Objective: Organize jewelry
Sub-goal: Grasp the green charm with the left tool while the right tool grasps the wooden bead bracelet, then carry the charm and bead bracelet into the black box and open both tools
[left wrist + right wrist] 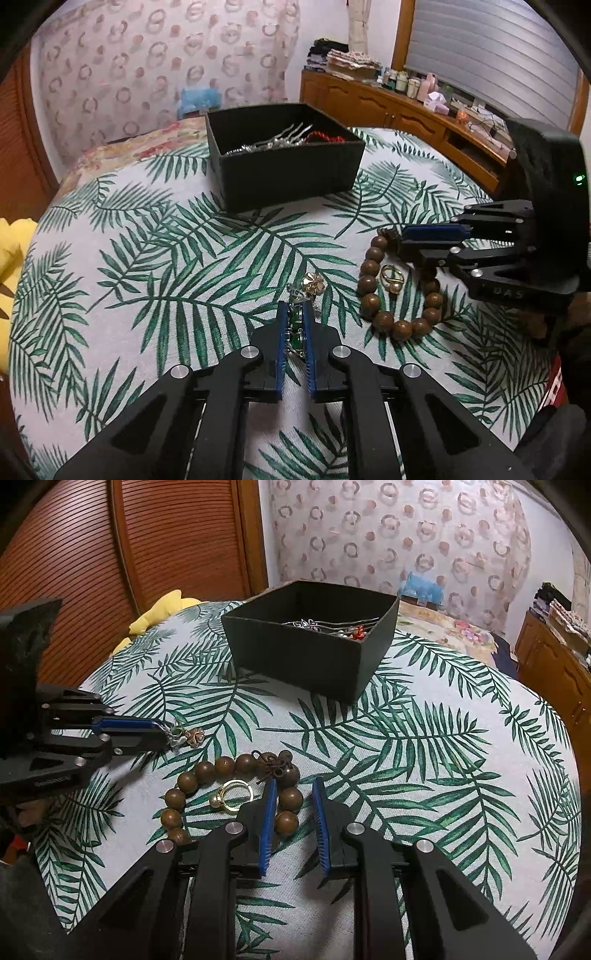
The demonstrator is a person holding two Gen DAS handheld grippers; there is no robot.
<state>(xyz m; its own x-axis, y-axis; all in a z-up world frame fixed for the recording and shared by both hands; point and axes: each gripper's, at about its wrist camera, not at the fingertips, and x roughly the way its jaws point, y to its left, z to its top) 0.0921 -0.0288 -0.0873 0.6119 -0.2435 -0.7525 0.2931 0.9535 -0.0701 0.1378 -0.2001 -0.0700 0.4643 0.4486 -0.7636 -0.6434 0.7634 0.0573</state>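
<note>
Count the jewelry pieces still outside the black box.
3: green-stone piece in the left claw; wooden bead bracelet; gold ring inside it. More may be hidden.

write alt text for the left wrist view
The left hand-held gripper is shut on a green-stoned silver jewelry piece lying on a palm-leaf tablecloth. To its right, a wooden bead bracelet encircles a gold ring; a black box sits behind.
</note>
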